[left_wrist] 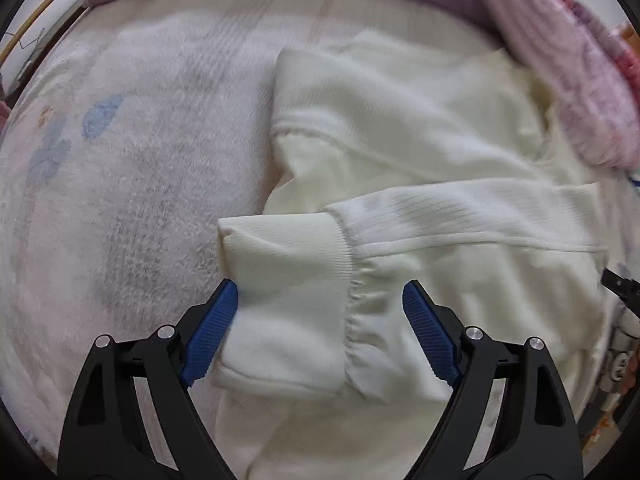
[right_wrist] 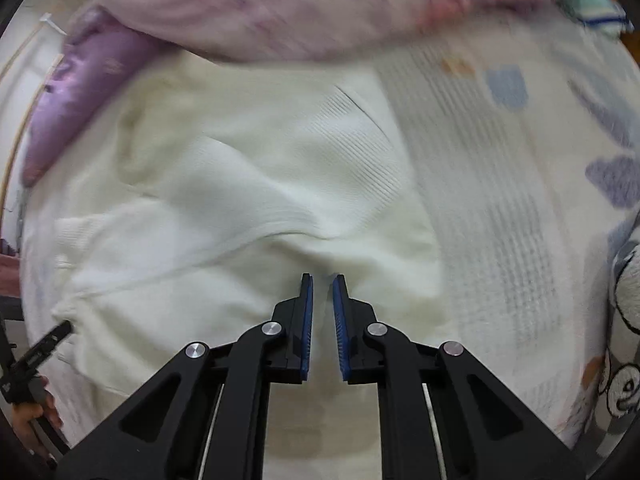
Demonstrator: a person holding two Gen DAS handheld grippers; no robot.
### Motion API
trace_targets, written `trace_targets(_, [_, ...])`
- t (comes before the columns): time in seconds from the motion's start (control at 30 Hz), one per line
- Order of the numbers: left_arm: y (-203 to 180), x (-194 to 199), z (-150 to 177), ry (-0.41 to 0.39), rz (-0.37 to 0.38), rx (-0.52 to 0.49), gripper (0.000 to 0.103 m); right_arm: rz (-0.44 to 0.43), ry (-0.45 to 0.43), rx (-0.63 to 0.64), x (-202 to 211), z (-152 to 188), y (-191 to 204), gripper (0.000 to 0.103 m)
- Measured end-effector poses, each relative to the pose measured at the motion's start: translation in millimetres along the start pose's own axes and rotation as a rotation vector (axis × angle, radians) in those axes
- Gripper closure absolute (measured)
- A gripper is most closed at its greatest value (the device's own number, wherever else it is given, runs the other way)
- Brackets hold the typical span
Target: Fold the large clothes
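My left hand-held gripper (left_wrist: pixel 320 332) points down over the cream sweater (left_wrist: pixel 420 128), which lies spread on the bed (left_wrist: pixel 132 184); its jaws stand wide, with the ribbed cuff (left_wrist: pixel 280 280) of a sleeve between them, the left pad (left_wrist: pixel 212 336) brushing the cuff's edge and the right pad well clear, so I hold nothing there yet; my right hand-held gripper (right_wrist: pixel 322 328) also points down, over the body of the sweater (right_wrist: pixel 240 200), its pads nearly together with a thin gap left; a small pucker of knit rises at the tips, but the view is blurred and I cannot tell whether any cloth is pinched, and I see none plainly between the pads; beyond the sweater, ahead of both grippers, a pink quilt (right_wrist: pixel 300 12) and a purple pillow (right_wrist: pixel 76 100) are heaped, close to the far edge of the garment; I judge the sweater soft, limp and fairly light, a ribbed knit that will stretch and sag rather than hold a line, and will drag on the fleecy bed cover rather than slide; the cuff is the thickest, firmest part and the best hold on the left, taken across its doubled band; on the right I would look for a seam or the hem rather than a single loose layer, which would slip or pull out of shape; lifting both ends together should keep the fold even.
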State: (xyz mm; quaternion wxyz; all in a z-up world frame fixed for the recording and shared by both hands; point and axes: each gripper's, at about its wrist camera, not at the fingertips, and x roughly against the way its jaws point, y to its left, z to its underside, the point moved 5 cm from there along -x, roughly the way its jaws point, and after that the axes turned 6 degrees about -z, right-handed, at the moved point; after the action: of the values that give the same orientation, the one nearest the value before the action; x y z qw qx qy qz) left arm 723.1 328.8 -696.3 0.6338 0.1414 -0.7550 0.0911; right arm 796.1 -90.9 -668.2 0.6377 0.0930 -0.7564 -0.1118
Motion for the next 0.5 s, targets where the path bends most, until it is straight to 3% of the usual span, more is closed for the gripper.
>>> trace_targets(0.07, [3,-16,1,0.037,-0.011,0.009,0.017,0.038,0.05,-0.017,-20,4,-20,0.103])
trace_targets(0.13, [4,-26,3,0.054,0.009,0.024,0.017,-0.011,0.032,-0.052,-27,3,-32,0.103])
trace_targets(0.3, [8,-28,2,0.063,0.031,0.034,0.018,0.007,0.032,-0.115,-23,-2,-32,0.103])
trace_targets(0.33, [13,-19,-1,0.056,0.076,0.059,0.018,0.012,0.042,-0.12,-18,-4,-28,0.096])
trace_targets(0.4, [19,-5,-10,0.025,0.139,0.09,0.018,-0.003,0.027,-0.105,-5,-11,-21,0.093])
trace_targets(0.43, [26,5,-21,0.002,0.186,0.118,0.018,-0.04,-0.001,-0.098,4,-20,-14,0.078])
trace_targets(0.47, [32,9,-30,-0.014,0.21,0.141,0.018,-0.059,-0.016,-0.102,8,-28,-13,0.054])
trace_targets(0.5, [38,10,-42,-0.02,0.239,0.171,0.018,-0.064,-0.027,-0.105,11,-39,-10,0.046])
